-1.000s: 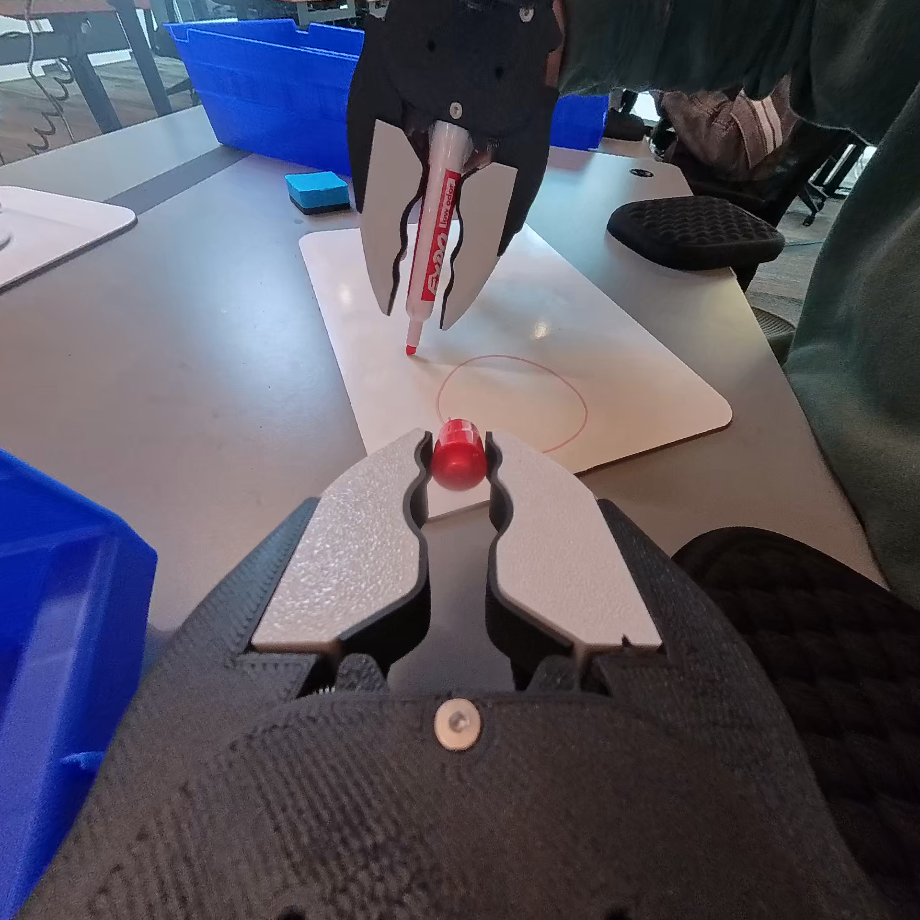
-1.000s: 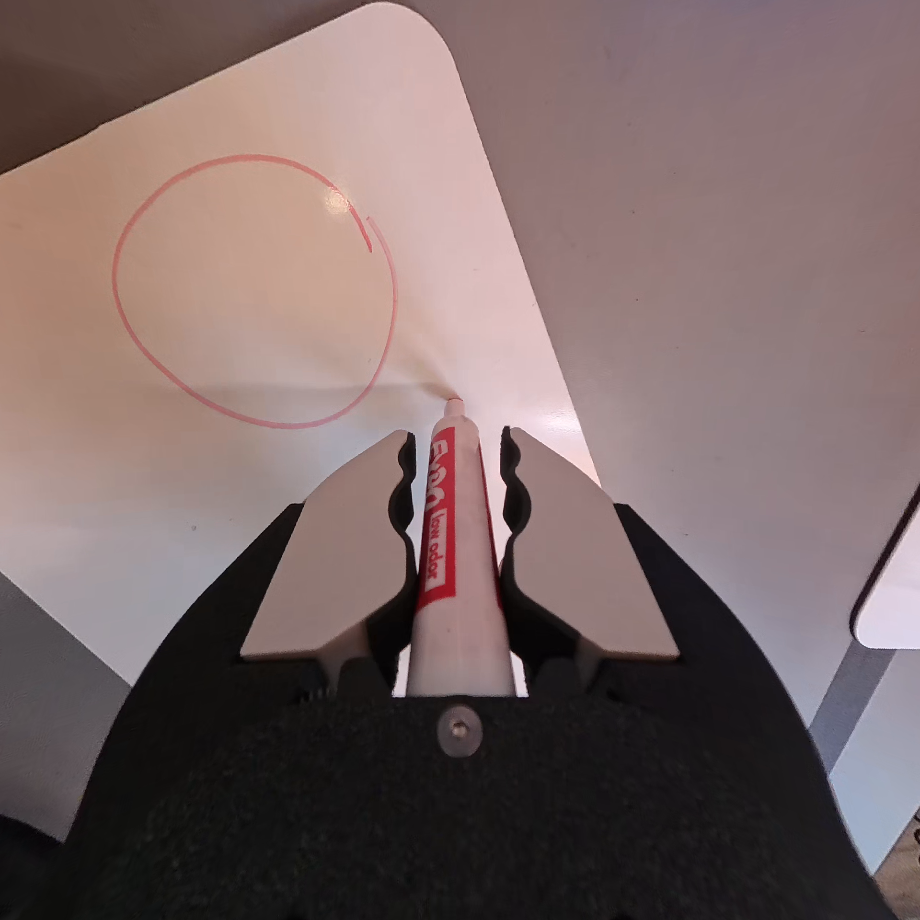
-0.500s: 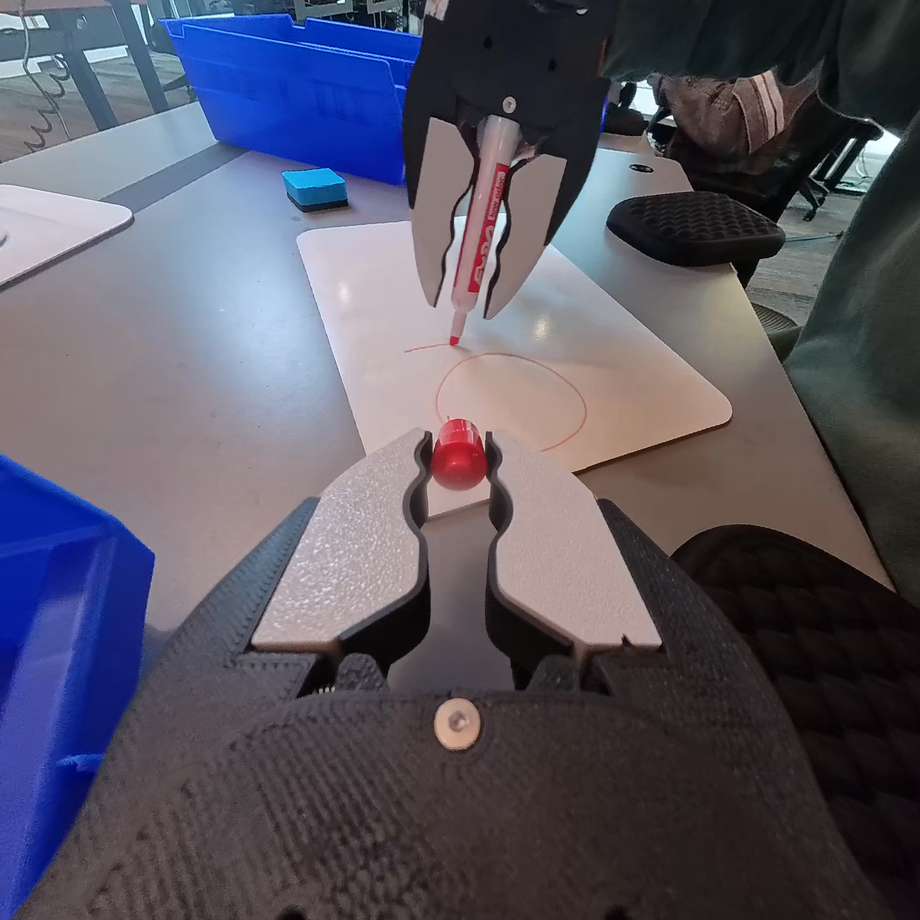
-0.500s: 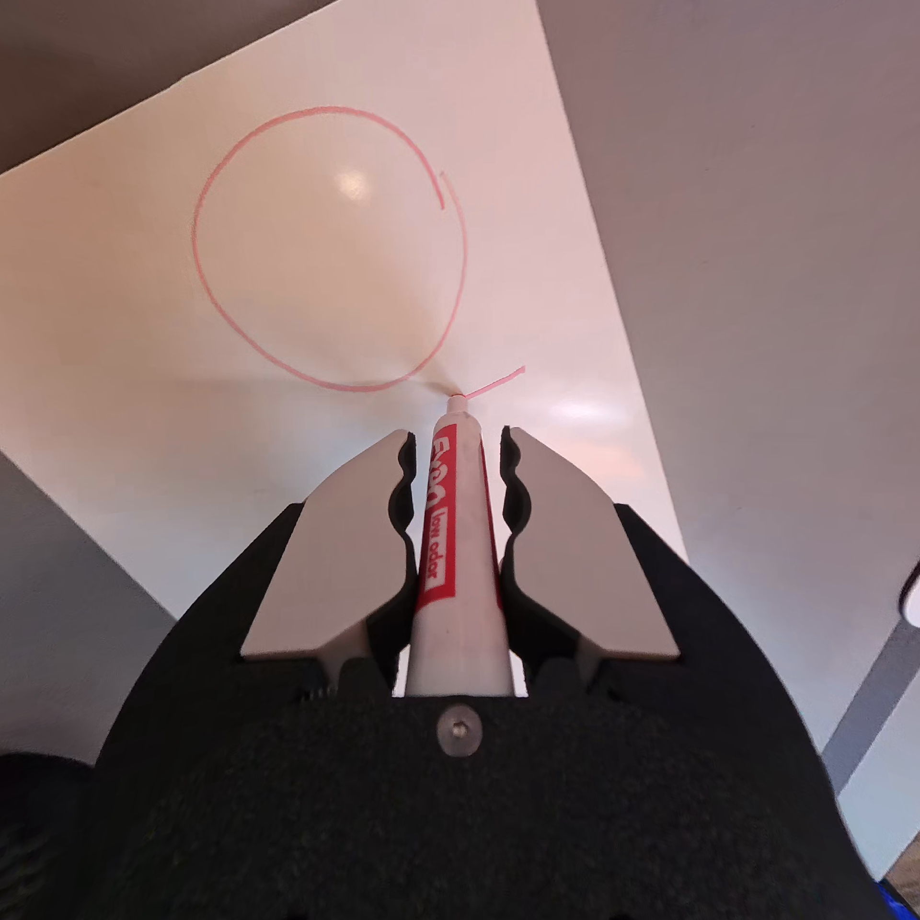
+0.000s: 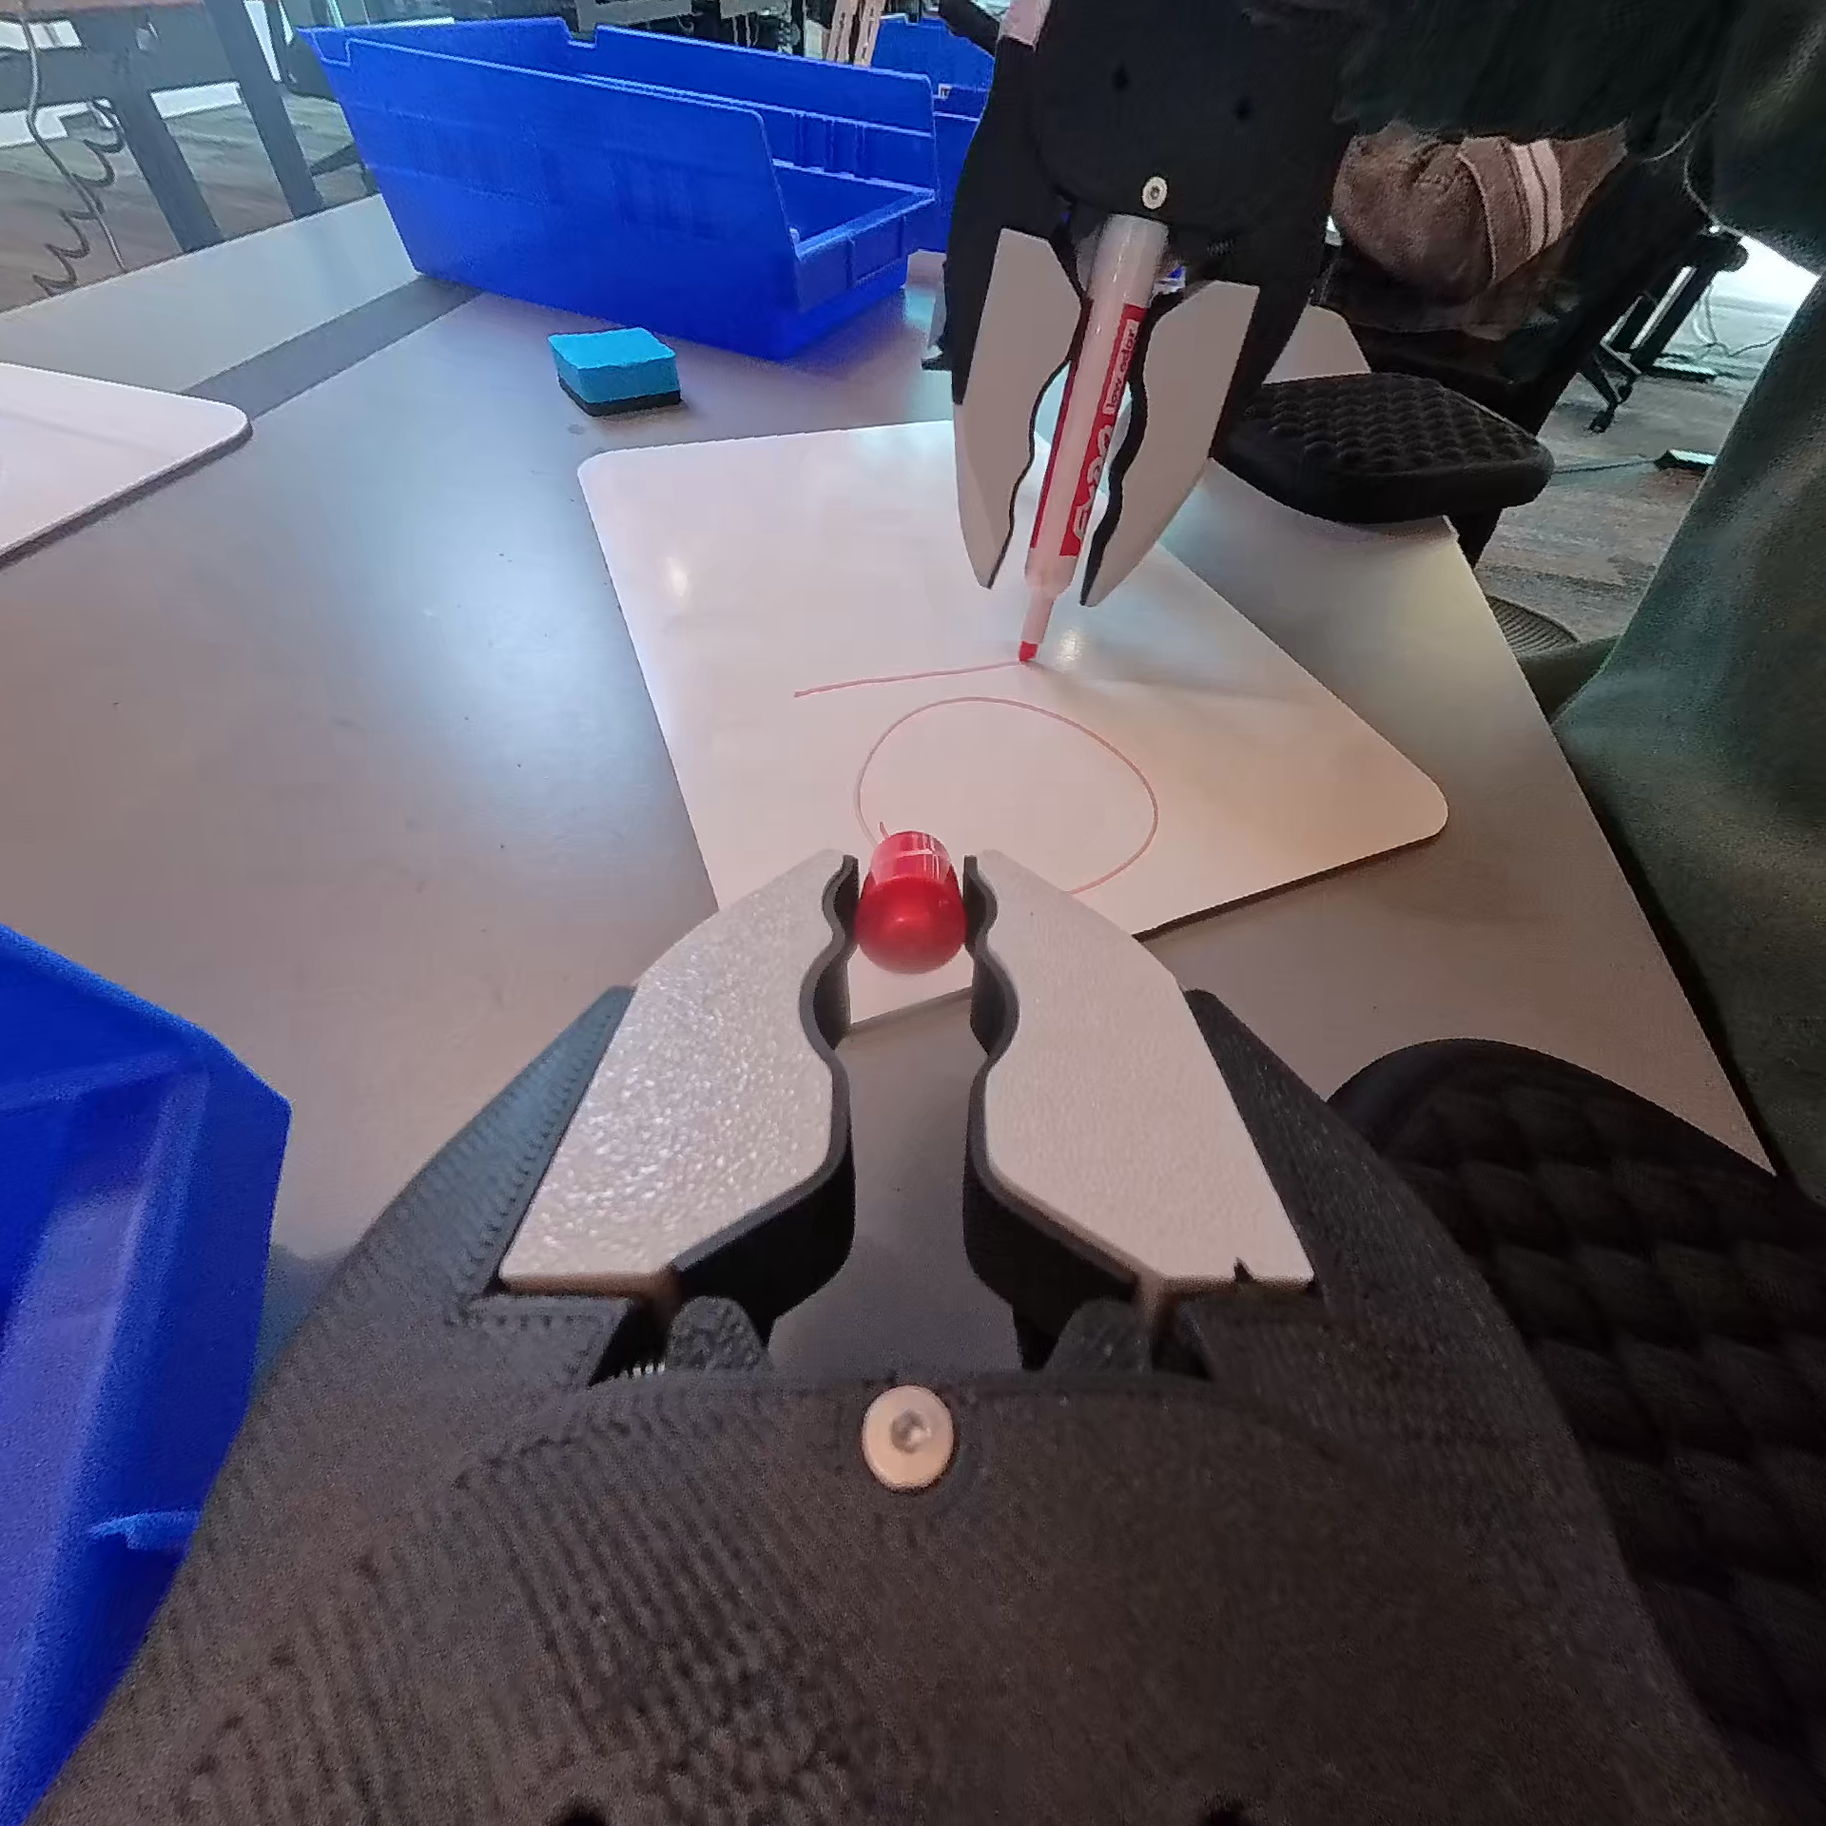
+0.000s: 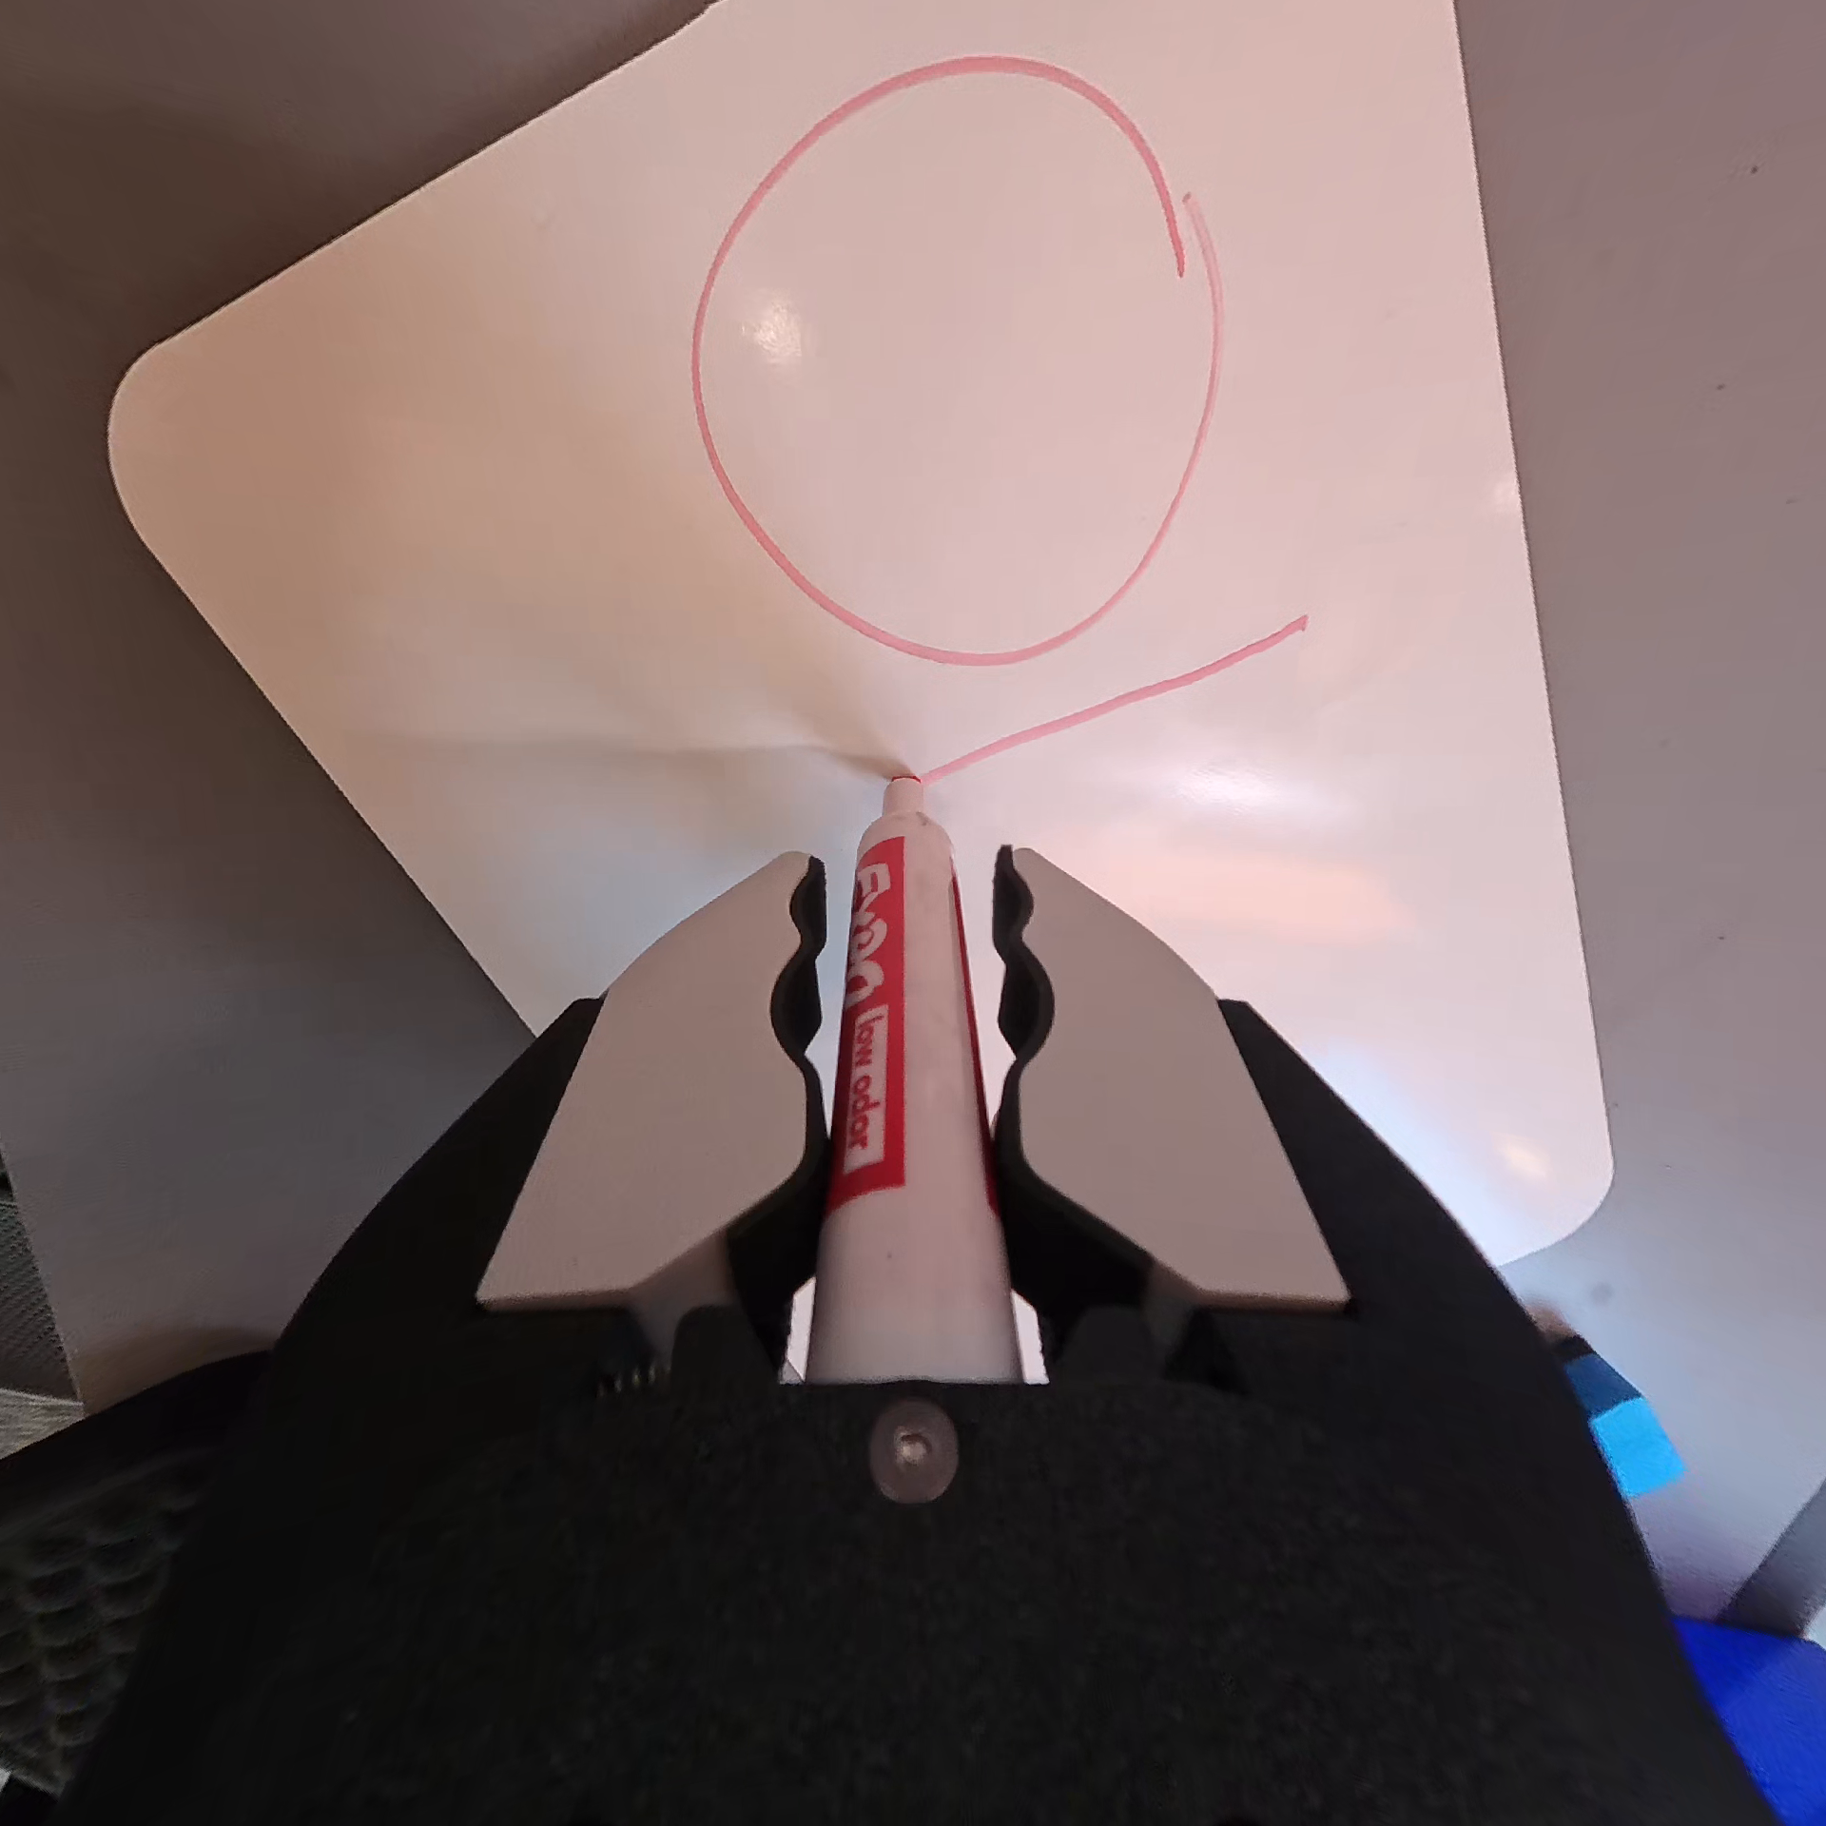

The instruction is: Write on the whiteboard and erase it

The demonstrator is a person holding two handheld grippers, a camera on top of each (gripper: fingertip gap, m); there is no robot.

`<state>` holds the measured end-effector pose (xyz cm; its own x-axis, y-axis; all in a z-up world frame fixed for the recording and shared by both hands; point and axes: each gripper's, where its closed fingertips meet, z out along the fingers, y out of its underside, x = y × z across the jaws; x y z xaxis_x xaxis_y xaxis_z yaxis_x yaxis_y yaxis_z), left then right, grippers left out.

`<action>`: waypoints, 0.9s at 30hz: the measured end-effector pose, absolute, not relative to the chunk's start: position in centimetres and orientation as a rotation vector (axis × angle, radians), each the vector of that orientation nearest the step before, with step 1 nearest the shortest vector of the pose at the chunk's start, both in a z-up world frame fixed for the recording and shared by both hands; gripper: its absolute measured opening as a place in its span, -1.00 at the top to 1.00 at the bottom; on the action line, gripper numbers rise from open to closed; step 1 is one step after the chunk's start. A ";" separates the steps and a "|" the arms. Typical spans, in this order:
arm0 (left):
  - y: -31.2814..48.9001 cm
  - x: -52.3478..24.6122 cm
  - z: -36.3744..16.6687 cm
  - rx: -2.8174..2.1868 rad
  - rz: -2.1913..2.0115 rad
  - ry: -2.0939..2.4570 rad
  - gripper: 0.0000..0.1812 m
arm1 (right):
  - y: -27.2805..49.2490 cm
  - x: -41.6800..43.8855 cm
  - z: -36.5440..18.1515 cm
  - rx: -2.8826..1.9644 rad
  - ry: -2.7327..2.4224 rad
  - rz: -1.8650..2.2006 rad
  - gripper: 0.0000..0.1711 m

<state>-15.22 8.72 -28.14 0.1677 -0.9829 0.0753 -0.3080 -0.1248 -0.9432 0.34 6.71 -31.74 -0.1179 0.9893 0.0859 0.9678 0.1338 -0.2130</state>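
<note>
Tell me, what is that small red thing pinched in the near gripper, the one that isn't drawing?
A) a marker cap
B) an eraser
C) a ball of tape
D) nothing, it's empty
A: the left gripper is closed on a small red cap, while the right gripper holds the uncapped marker to the whiteboard.

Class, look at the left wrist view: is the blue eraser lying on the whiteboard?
No. The blue eraser lies on the grey table, beyond the whiteboard.
</note>
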 end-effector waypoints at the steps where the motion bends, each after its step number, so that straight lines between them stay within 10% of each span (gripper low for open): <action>1: 8.7 -15.2 -28.1 -1.590 -0.994 1.270 0.78 | 7.0 0.5 -31.7 -1.938 -2.197 0.141 0.61; 27: 8.8 -15.1 -28.2 -1.595 -1.008 1.275 0.78 | 15.4 3.3 -31.7 -2.046 -2.040 0.021 0.61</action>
